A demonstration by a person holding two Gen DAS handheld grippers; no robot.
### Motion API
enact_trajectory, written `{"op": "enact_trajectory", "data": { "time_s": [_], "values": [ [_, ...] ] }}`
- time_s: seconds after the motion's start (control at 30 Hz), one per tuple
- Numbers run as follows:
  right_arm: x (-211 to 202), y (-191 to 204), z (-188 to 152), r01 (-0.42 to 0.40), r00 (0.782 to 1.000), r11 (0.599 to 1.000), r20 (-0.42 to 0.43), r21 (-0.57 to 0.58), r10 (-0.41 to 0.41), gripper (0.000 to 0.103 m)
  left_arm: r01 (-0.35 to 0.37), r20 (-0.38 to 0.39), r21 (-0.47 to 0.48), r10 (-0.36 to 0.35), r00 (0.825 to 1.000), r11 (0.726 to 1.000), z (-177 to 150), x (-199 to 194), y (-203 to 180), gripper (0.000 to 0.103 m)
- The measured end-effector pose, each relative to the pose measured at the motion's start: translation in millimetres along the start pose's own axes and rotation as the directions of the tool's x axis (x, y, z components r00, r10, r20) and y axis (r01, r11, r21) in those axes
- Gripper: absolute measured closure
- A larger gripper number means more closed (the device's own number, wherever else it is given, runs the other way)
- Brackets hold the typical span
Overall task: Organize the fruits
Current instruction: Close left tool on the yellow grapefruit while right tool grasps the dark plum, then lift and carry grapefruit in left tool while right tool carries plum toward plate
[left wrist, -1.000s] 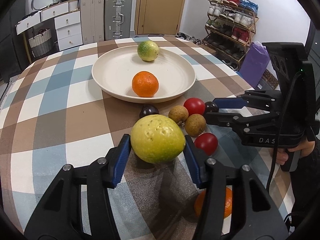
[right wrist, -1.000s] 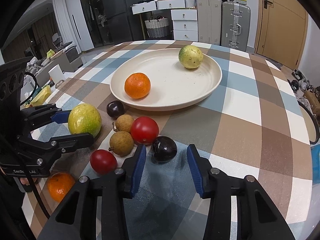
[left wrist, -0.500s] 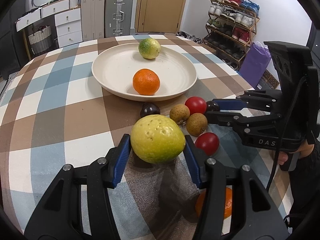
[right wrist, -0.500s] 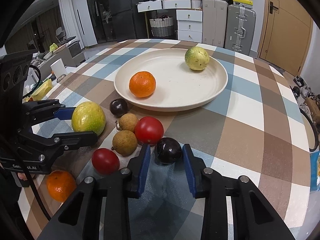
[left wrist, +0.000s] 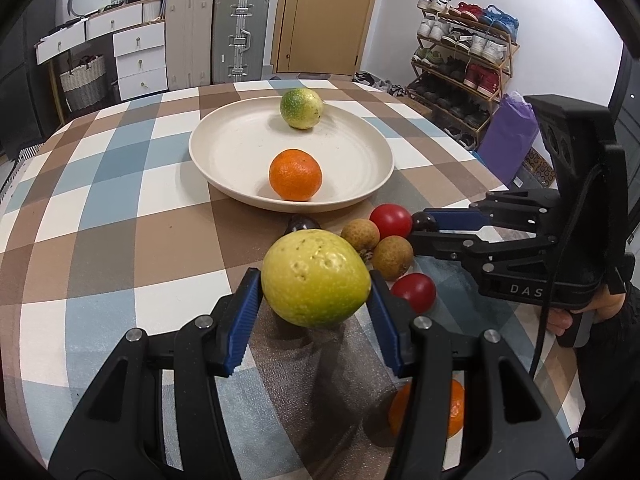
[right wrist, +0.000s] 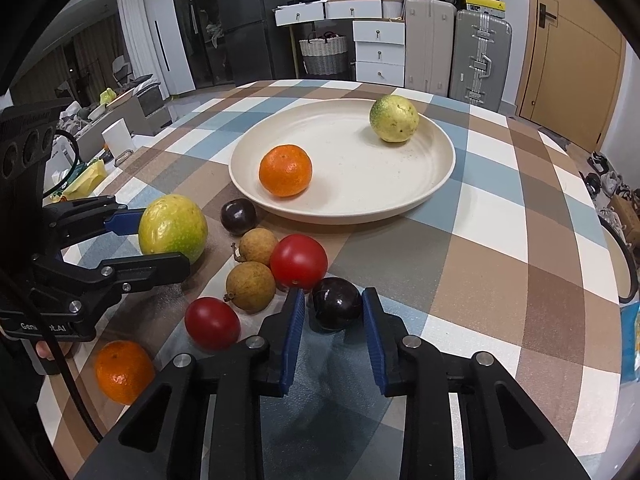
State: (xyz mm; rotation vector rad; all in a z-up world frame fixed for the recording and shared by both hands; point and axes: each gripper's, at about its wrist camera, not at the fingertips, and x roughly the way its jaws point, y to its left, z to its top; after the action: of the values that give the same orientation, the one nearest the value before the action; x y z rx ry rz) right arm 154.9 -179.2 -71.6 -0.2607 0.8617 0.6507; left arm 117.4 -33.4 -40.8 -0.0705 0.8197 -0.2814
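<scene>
The right gripper jaws have just been closing onto the small dark round plum on the checked bench, while the left gripper clamps the yellow-green round fruit, so both look ready for the cream plate.

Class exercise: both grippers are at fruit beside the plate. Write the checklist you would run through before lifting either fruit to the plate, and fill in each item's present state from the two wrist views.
1. Left gripper clamps the yellow-green fruit: ok, both pads touch it.
2. Right gripper grips the dark plum: cannot tell; jaws have just been closing, right pad touches, a sliver of gap shows at the left.
3. Plate has free room: ok, only an orange and a green fruit in it.
4. Red tomato clear of the right gripper: not ok, it sits right against the left finger.
5. Grippers clear of each other: ok.
</scene>
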Motion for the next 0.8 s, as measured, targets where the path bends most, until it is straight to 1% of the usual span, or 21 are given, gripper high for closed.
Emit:
{"op": "enact_trajectory", "data": {
  "time_s": [0.23,0.33,0.4,0.43,0.63,0.8],
  "values": [
    [0.5,1.7,-0.7,0.009,1.0,1.0,-0.003,-0.01,-0.009,0.073,-0.003,0.004,0.0,0.003,1.0,1.0,-0.5,-0.9,-0.1,0.053],
    [1.2,4.9,-0.9,0.029,1.0,0.999,-0.006,-0.028,-0.029,0.073,-0.014,0.011,0.005,0.014,1.0,1.0,-0.5,-3.0,-0.2,0.053],
    [1.1,6.1,-1.1,0.042,0.999,0.998,-0.004,-0.037,-0.043,0.075,-0.023,0.018,0.008,0.023,1.0,1.0,-0.1,-4.2,0.3,0.053],
    [0.6,6.3,-1.5,0.052,0.999,0.998,-0.002,-0.042,-0.052,0.078,-0.027,0.022,0.007,0.026,0.999,1.0,0.4,-5.0,0.8,0.053],
    [-2.2,6.3,-2.4,0.045,0.999,0.998,0.01,-0.046,-0.044,0.078,-0.031,0.033,-0.008,0.031,0.999,0.999,1.4,-8.3,4.2,0.053],
    [-7.8,7.0,-4.2,0.045,0.998,0.998,0.034,-0.045,-0.043,0.078,-0.032,0.044,0.005,0.031,0.999,0.999,1.3,-9.8,0.7,0.053]
  ]
}}
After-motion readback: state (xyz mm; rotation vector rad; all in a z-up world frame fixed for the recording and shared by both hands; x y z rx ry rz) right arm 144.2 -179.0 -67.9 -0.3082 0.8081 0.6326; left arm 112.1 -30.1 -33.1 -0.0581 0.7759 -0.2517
